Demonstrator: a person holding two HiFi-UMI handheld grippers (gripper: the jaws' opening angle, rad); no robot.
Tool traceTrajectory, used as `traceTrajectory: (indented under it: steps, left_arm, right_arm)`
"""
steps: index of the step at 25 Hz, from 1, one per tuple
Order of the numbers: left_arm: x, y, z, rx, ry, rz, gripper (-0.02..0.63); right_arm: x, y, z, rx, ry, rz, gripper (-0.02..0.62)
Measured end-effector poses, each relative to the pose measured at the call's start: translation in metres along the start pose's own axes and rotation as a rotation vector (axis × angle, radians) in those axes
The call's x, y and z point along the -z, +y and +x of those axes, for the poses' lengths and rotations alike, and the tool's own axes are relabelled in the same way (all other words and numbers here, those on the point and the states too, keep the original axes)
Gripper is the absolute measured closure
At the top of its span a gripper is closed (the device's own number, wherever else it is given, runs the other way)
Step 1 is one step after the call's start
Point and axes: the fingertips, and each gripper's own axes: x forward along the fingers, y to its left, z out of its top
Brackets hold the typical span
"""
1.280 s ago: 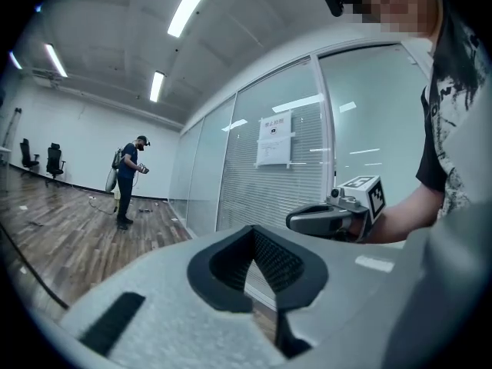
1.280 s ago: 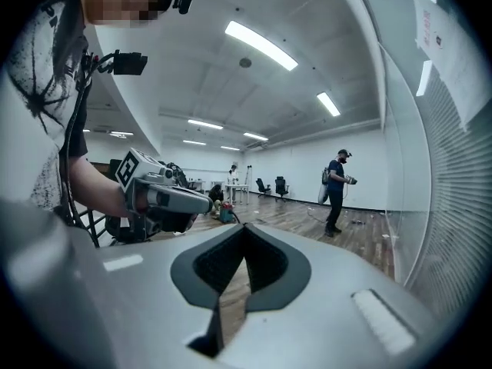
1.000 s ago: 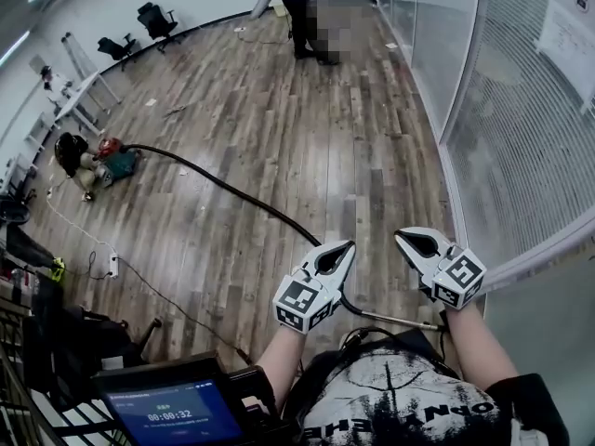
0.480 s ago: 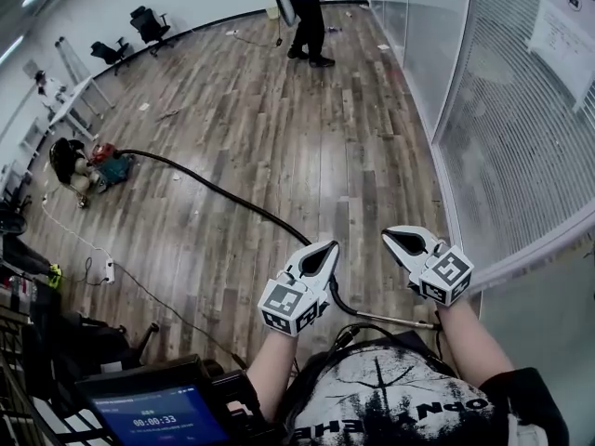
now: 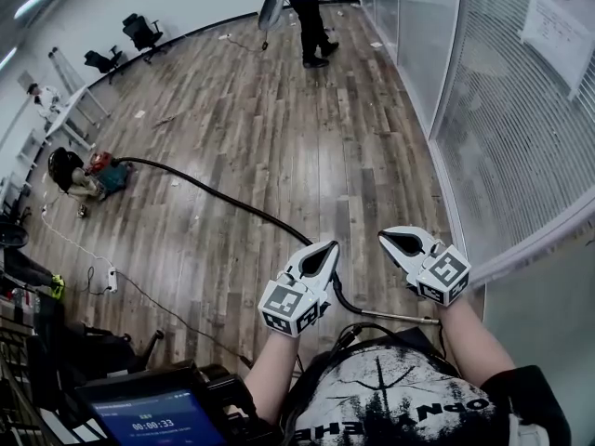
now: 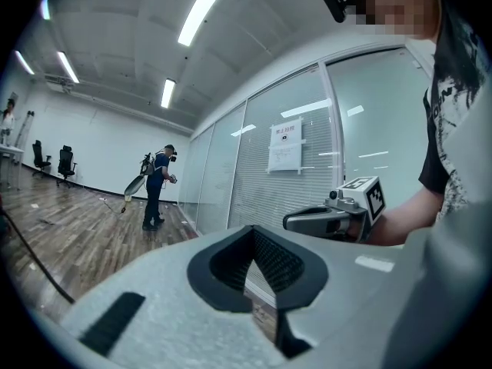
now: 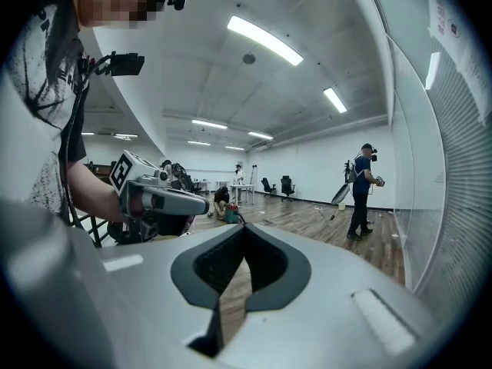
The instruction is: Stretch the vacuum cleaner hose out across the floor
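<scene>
Both grippers were closed tight with nothing between the jaws. The left gripper (image 5: 325,249) and right gripper (image 5: 395,238) were held side by side, far from the vacuum cleaner (image 5: 104,173), above the free end of its hose. The hose (image 5: 214,193) ran from the vacuum cleaner in a shallow curve over the wooden floor (image 5: 279,110) and ended in a metal tube (image 5: 400,319) below the grippers. Risks, as judged: little slack showed, so a hard pull could drag or tip the vacuum cleaner, or snag the thin cable (image 5: 163,301) lying near it. The ribbed round hose might slip from a shallow grip. The glass wall (image 5: 483,110), on the side away from the vacuum cleaner, stood close, and the tube could strike it.
</scene>
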Motion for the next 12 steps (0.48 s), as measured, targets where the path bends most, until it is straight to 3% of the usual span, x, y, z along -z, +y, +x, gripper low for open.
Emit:
traceTrajectory:
  steps: [12]
  left_arm:
    - [0.0017, 0.0013, 0.0043, 0.018, 0.011, 0.018, 0.606]
  right_arm:
    - [0.0000, 0.0045, 0.0044, 0.003, -0.008, -0.010, 0.589]
